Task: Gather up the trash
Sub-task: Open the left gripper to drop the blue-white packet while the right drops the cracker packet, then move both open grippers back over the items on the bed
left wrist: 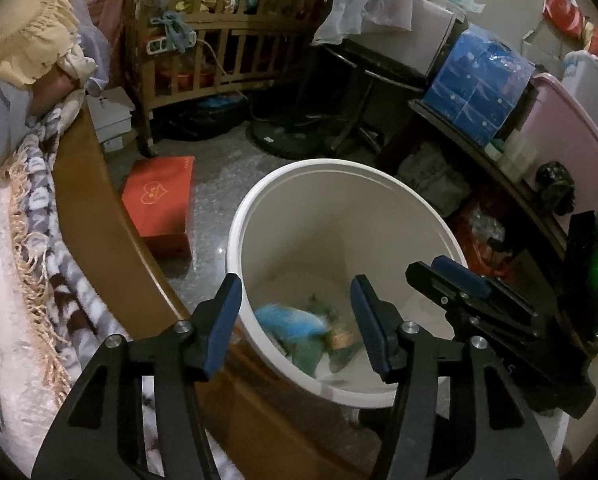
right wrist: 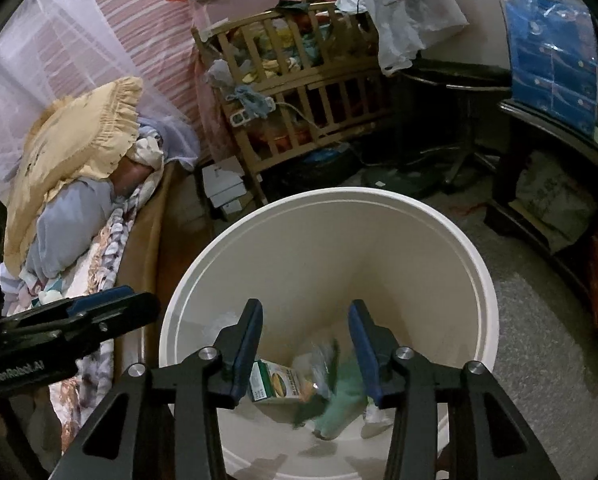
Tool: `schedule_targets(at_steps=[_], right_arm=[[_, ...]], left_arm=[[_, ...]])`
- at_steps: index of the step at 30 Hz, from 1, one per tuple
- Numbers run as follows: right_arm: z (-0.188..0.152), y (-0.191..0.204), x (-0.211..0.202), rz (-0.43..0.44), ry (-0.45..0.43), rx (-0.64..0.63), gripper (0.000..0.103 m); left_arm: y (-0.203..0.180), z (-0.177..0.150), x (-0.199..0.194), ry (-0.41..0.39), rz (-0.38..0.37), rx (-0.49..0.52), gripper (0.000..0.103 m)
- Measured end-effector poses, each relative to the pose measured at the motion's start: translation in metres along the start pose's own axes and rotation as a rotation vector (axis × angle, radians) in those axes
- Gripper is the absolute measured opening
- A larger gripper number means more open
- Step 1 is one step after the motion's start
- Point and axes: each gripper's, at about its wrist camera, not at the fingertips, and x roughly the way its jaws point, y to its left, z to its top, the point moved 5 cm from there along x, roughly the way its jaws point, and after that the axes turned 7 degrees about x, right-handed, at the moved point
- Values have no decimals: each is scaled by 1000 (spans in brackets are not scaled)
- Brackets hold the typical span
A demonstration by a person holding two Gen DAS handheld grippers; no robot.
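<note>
A white trash bucket (left wrist: 243,240) stands on the floor beside the bed; it also shows in the right wrist view (right wrist: 487,280). Trash lies blurred inside it: a blue piece (left wrist: 289,318), green wrappers (right wrist: 341,404) and a small green carton (right wrist: 277,382). My left gripper (left wrist: 297,320) is open and empty above the bucket's near rim. My right gripper (right wrist: 305,348) is open and empty over the bucket's mouth. The right gripper shows at the right in the left wrist view (left wrist: 459,284). The left gripper shows at the left in the right wrist view (right wrist: 99,310).
A wooden bed edge (left wrist: 99,208) with blankets and a yellow pillow (right wrist: 75,148) runs along the left. A red box (left wrist: 161,204) lies on the floor. A wooden crib (left wrist: 227,40), a fan base (left wrist: 283,136) and a dark shelf unit (right wrist: 547,200) stand behind.
</note>
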Motion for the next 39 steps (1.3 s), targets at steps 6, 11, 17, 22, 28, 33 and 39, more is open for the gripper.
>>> schedule_targets(at_steps=[6,11,17,22,28,33,39], right_arm=[[-5,6,2,17,19,-6,43],[-10,25,-2,32,25,-55,43],[-19,63,-11,69,32,-122,44],[-31,103,-16,121,47,-165,56],[-45,156,-16,175,70,-229,58],[-59,200,-14,240,106,-261,58],[-85,254,-3,327,189,-309,59]], left_arm=[[16,-8,-20,-4,33,-30,55],[37,-17,-43,-13,107,-44,55],[65,-36,-73,-25,204,-45,55],[92,-52,-101,-42,273,-57,55],[127,-75,-133,-58,337,-96,55],[163,-100,-160,-60,382,-133,55],[214,-146,-199,-47,464,-182,55]])
